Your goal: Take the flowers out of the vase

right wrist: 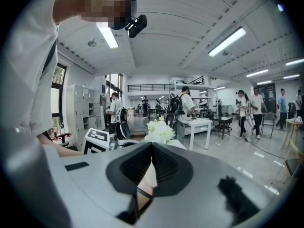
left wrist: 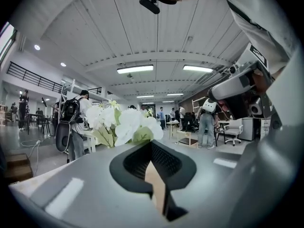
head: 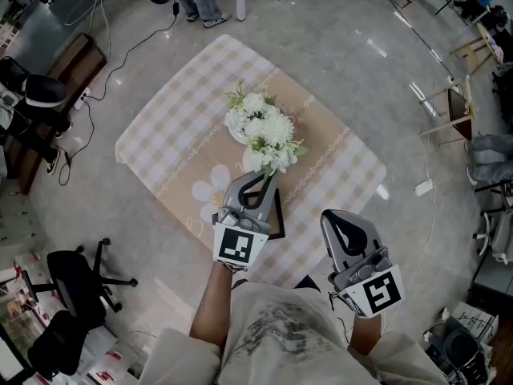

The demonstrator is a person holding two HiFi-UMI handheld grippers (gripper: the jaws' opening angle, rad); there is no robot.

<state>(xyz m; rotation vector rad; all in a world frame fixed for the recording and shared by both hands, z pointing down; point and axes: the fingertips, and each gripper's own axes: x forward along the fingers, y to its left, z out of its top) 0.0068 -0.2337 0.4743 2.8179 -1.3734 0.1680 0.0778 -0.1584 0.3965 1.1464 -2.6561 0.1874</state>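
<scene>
From the head view, a white vase [head: 237, 135] stands near the middle of a table [head: 160, 139] under a checked cloth. The flowers [head: 260, 123] are in it, a thick white bunch with green leaves that spills toward the person. A thin black frame [head: 280, 219] lies on the cloth on the near side. The left gripper [head: 268, 175] reaches in over it, its tips right under the lowest blooms. The right gripper [head: 335, 221] hangs back at the near edge of the table, well apart from the vase. A black office chair [head: 76, 283] stands off to the left on the floor.

In the left gripper view, the flowers [left wrist: 121, 122] rise just behind the left gripper [left wrist: 152, 145]. Its jaws are pressed together at the tips, with a green leaf right against them. I cannot tell whether a stem is nipped there. The right gripper [left wrist: 237, 87] shows high on the right. A person with a backpack [left wrist: 71, 110] stands beyond.

In the right gripper view, the right gripper [right wrist: 152, 146] also has its tips pressed together, with nothing caught between them. The flowers [right wrist: 159, 131] sit some way past them. The left gripper's marker cube [right wrist: 97, 139] is off to the left. Another person with a backpack stands by a white table [right wrist: 199, 123].
</scene>
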